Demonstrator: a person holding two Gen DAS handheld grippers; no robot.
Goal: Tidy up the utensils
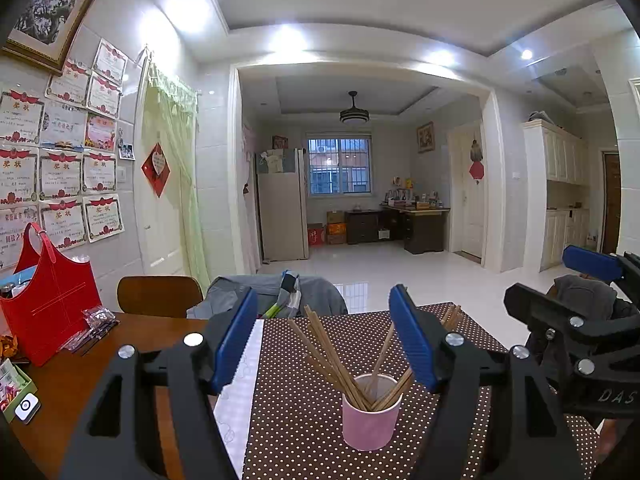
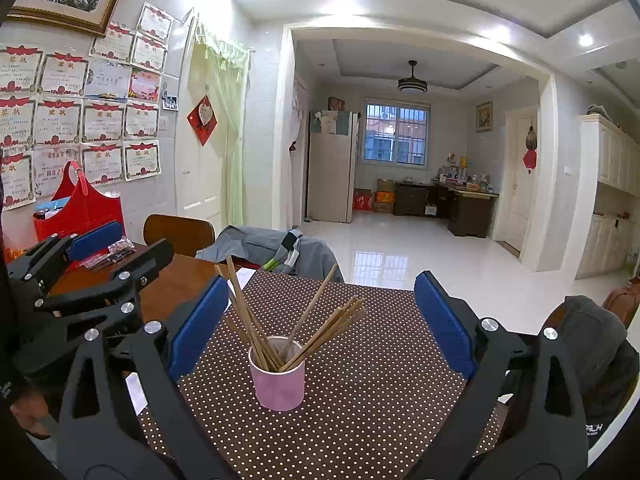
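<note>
Only L view: phone (image 1: 27, 407) | both: chopsticks (image 2: 256, 320) in cup (image 2: 277, 384)

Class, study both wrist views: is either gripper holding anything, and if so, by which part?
Nothing is held. The left gripper and right gripper are both open and empty. The chopsticks stand in the pink cup, untouched.

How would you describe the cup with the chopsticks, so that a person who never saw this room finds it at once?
Look at the brown cloth with white dots that covers the wooden table. Near its middle stands a small pink cup holding wooden chopsticks that fan outward. It is the only pink thing and the only upright container on the cloth.
</note>
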